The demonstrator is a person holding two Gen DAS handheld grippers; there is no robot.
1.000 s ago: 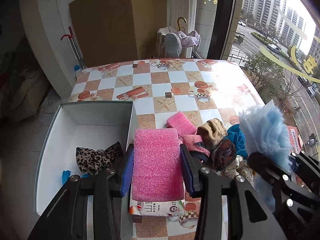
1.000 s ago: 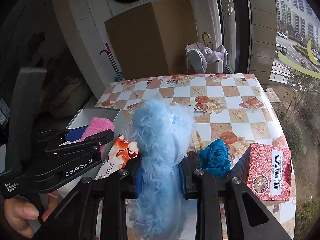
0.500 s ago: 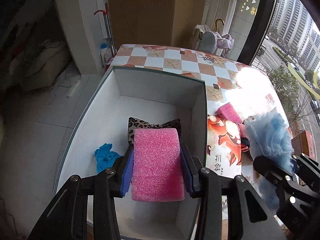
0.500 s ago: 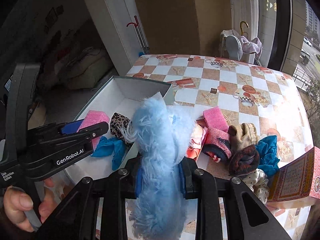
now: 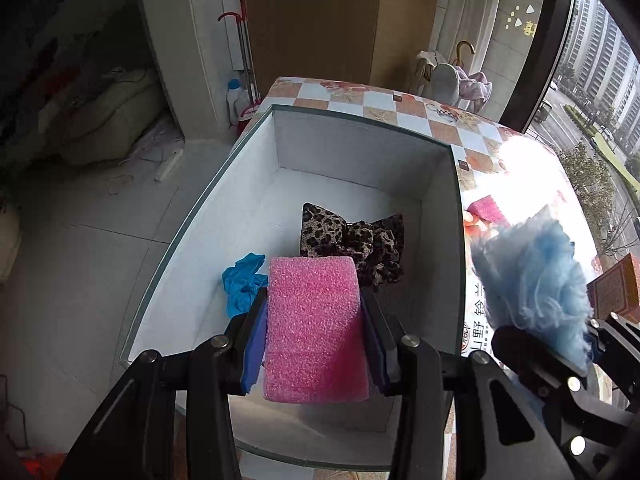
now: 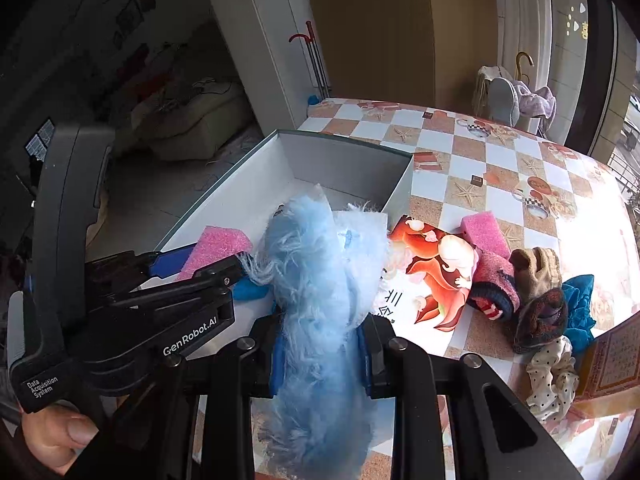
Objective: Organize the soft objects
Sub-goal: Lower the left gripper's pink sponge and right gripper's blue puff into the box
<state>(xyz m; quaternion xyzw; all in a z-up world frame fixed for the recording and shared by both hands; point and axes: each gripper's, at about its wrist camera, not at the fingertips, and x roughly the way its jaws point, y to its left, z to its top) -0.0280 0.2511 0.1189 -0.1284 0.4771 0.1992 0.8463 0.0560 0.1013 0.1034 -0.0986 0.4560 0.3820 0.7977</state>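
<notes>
My left gripper [image 5: 314,350] is shut on a pink sponge [image 5: 314,328] and hangs over the white box [image 5: 360,148]. Inside the box lie a leopard-print cloth [image 5: 354,240] and a blue cloth [image 5: 242,280]. My right gripper [image 6: 320,354] is shut on a fluffy light-blue piece [image 6: 320,280] near the box's right wall [image 6: 394,200]. The same fluffy piece [image 5: 532,276] shows at the right of the left wrist view. In the right wrist view the left gripper [image 6: 200,258] with its sponge [image 6: 218,246] shows at the left.
On the checkered table [image 6: 480,152] lie a second pink sponge [image 6: 484,234], a printed packet [image 6: 432,268], knitted socks [image 6: 532,276], a blue cloth [image 6: 580,300], a dotted cloth [image 6: 554,376] and a red patterned carton [image 6: 612,356]. A hand [image 6: 52,438] holds the left gripper. A brown cardboard panel [image 6: 400,32] stands behind.
Both grippers have swung left from the pile on the table to the box. The pink sponge now hangs over the box's inside, and the fluffy piece has come to its right wall.
</notes>
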